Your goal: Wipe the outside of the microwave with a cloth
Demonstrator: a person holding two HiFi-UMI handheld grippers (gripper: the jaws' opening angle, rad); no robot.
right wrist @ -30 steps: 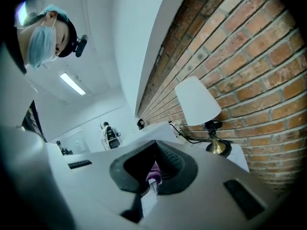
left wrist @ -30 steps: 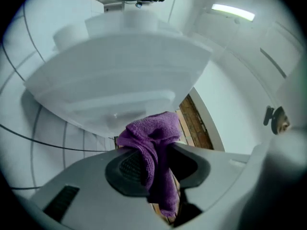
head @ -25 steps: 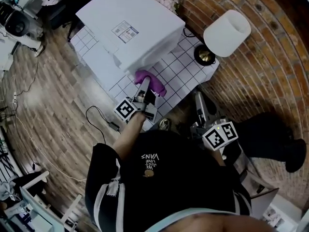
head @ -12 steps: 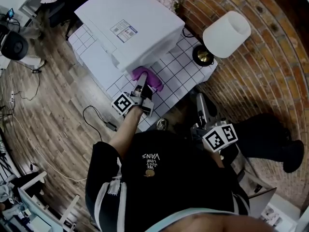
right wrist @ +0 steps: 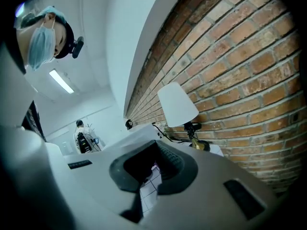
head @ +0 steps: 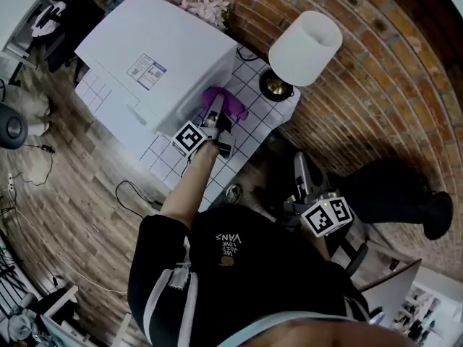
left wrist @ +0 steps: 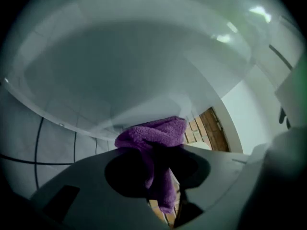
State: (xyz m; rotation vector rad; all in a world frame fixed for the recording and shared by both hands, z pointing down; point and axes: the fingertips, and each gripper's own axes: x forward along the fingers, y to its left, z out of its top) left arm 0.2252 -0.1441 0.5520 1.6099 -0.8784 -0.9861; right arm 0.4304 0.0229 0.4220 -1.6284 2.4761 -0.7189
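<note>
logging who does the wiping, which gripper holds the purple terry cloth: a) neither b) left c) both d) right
B: the left gripper is shut on the purple terry cloth, while the right gripper shows only the white tiled table through the gap between its jaws.

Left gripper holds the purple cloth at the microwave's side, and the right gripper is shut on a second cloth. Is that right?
Not quite. The left gripper does hold the purple cloth at the side of the microwave, but the right gripper holds nothing. The right gripper view shows its jaws apart, with only a bit of tiled tabletop visible through the gap.
</note>
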